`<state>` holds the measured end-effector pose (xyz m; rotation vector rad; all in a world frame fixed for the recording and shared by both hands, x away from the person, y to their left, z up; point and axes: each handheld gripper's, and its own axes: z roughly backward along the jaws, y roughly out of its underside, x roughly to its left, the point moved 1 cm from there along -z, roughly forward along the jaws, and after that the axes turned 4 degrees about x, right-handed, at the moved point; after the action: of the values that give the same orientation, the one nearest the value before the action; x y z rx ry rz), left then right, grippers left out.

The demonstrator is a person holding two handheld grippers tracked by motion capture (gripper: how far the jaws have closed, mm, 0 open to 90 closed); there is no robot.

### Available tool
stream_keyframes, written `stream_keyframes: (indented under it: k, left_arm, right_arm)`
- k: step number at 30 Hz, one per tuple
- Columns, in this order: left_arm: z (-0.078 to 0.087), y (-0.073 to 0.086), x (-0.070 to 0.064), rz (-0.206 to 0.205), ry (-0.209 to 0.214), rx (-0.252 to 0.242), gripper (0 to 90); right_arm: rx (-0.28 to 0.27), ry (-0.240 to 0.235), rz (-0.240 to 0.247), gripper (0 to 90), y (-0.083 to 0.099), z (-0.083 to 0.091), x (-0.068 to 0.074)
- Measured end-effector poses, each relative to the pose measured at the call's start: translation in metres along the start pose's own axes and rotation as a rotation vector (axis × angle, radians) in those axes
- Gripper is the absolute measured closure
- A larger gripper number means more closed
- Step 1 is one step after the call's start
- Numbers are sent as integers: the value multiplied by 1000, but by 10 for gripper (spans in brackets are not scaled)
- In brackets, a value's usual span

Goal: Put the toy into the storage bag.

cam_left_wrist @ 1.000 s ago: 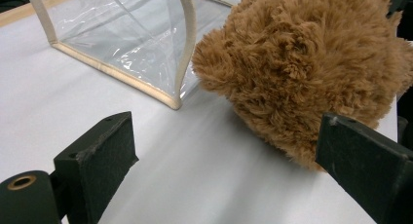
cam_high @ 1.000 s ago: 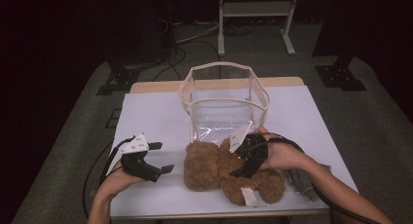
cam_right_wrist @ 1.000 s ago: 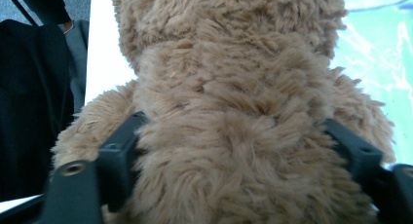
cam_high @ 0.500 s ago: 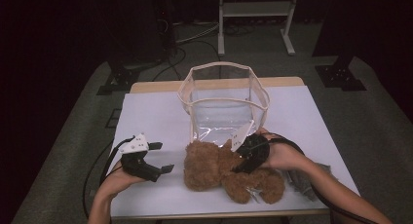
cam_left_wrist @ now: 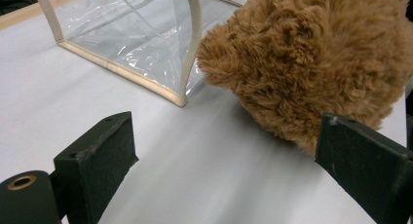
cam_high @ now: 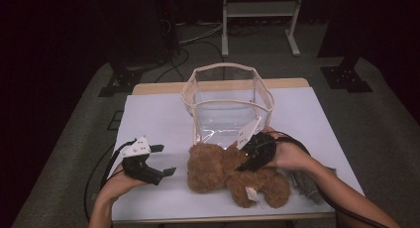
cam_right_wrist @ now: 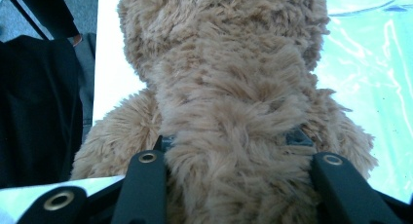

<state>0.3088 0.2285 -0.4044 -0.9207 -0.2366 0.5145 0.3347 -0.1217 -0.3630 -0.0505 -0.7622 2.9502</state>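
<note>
A brown teddy bear (cam_high: pixel 213 166) lies on the white table (cam_high: pixel 158 114), just in front of a clear plastic bin (cam_high: pixel 225 103) with beige trim. My right gripper (cam_high: pixel 243 162) comes in from the right, and its jaws press into the fur on both sides of the bear's body (cam_right_wrist: pixel 229 87). In the right gripper view the right gripper (cam_right_wrist: pixel 229 141) is shut on that torso. My left gripper (cam_high: pixel 166 159) rests open on the table, left of the bear's head. In the left gripper view the left gripper (cam_left_wrist: pixel 226 136) holds nothing; the bear (cam_left_wrist: pixel 311 63) and the bin's corner (cam_left_wrist: pixel 187 53) lie ahead.
A grey cloth (cam_high: pixel 304 181) lies at the table's front right, beside the right forearm. A white metal stand (cam_high: pixel 260 10) and cables are on the floor behind the table. Bare table surface stretches left of the bin.
</note>
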Motion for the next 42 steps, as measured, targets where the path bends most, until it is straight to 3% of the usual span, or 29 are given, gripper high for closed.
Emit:
stream_keyframes:
  k: [11,20,42]
  left_arm:
    - [2,4,5,5,-19,10,67]
    - [7,7,8,21,-32,-2,67]
    - [6,9,9,33,-25,-4,67]
  right_arm:
    - [-8,-20,-4,609,-5,6,0]
    - [-13,-8,6,621,-10,16,1]
    - [-81,-5,17,651,-20,49,3]
